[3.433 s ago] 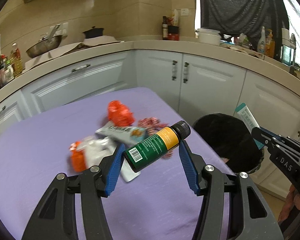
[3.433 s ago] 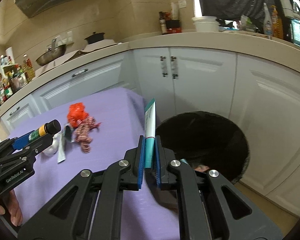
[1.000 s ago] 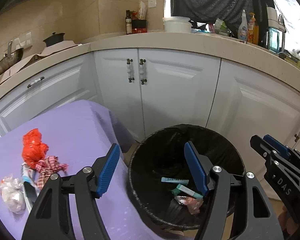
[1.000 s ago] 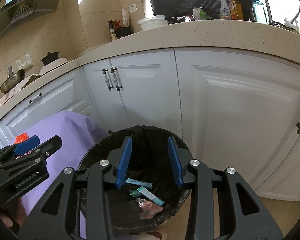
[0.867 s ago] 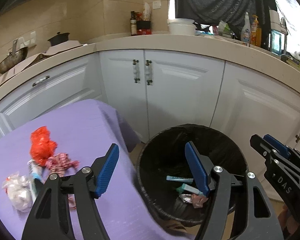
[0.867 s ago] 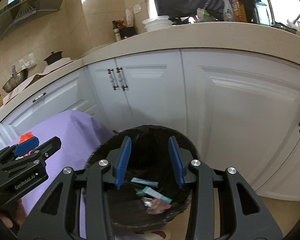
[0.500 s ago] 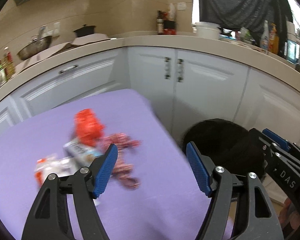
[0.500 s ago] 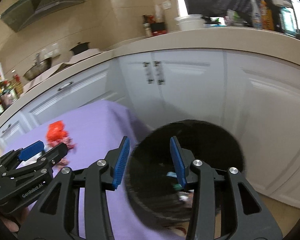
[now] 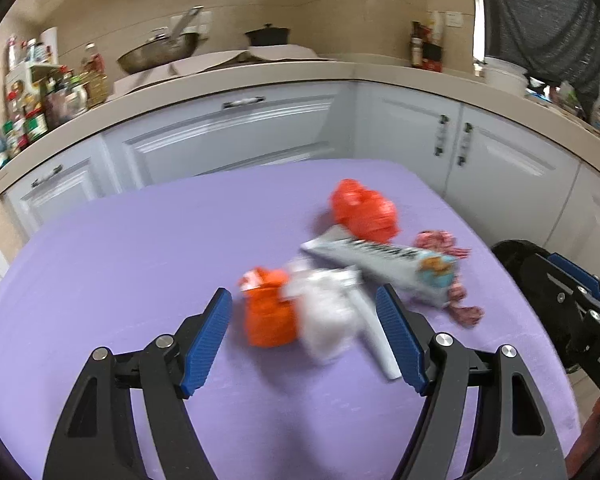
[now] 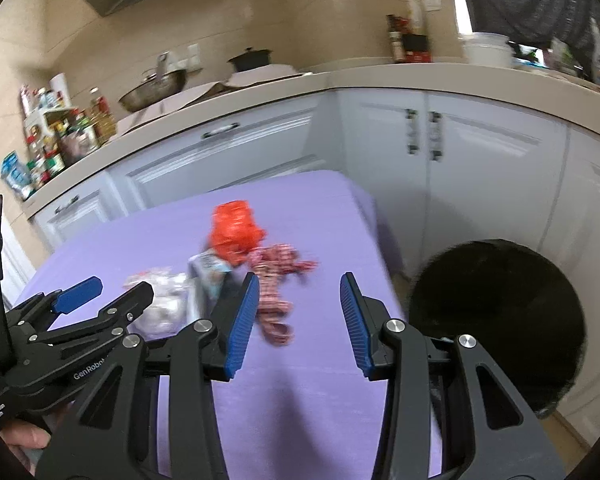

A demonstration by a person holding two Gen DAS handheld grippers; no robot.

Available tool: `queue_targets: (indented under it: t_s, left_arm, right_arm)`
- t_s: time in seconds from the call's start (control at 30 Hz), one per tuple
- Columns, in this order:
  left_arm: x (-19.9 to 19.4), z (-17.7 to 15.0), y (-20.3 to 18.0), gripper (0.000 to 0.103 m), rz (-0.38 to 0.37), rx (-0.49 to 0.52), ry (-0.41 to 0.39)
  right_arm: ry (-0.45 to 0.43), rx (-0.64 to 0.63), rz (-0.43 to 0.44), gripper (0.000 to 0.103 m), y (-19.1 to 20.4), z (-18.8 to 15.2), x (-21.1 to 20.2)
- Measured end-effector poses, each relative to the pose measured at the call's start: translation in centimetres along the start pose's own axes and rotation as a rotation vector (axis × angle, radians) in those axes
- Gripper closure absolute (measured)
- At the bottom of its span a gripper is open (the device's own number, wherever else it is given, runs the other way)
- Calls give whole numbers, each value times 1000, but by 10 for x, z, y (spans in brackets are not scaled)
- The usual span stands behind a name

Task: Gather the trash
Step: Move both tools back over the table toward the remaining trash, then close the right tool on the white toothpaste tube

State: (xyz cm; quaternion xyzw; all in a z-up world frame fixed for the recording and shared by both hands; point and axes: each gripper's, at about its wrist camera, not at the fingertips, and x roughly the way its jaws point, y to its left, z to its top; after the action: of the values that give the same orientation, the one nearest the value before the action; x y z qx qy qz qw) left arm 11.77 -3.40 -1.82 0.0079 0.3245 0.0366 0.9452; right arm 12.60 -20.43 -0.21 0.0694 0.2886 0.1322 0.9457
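On purple table point(image 9: 140, 248), trash heap: orange bag point(image 9: 364, 210), grey wrapper point(image 9: 384, 260), orange-white packet point(image 9: 268, 312), red-white scrap point(image 10: 276, 276). Left gripper point(image 9: 304, 340) jaws opening, nothing gripped. Right gripper point(image 10: 298, 320) jaws spread, empty. Black bin point(image 10: 496, 320) beside table edge.

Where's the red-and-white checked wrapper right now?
On the purple table, just past the right gripper: checked wrapper lies below the orange bag, left of the black bin.
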Motion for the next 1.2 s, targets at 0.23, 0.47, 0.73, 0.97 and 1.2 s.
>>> queue_targets:
  t_s: [0.23, 0.47, 0.73, 0.97, 1.2]
  left_arm:
    - [-3, -11, 42, 31, 49, -57, 19]
    - [0, -14, 67, 31, 61, -100, 37]
    - [6, -15, 74, 31, 43, -112, 45]
    - [10, -14, 74, 31, 30, -112, 54]
    - [11, -15, 66, 31, 18, -97, 56]
  right_arm:
    - [45, -52, 42, 62, 38, -1, 18]
    - [88, -63, 38, 62, 49, 1, 36]
    - [111, -68, 16, 62, 51, 7, 53]
    - [144, -91, 38, 83, 56, 7, 61]
    - [139, -113, 55, 94, 61, 3, 57]
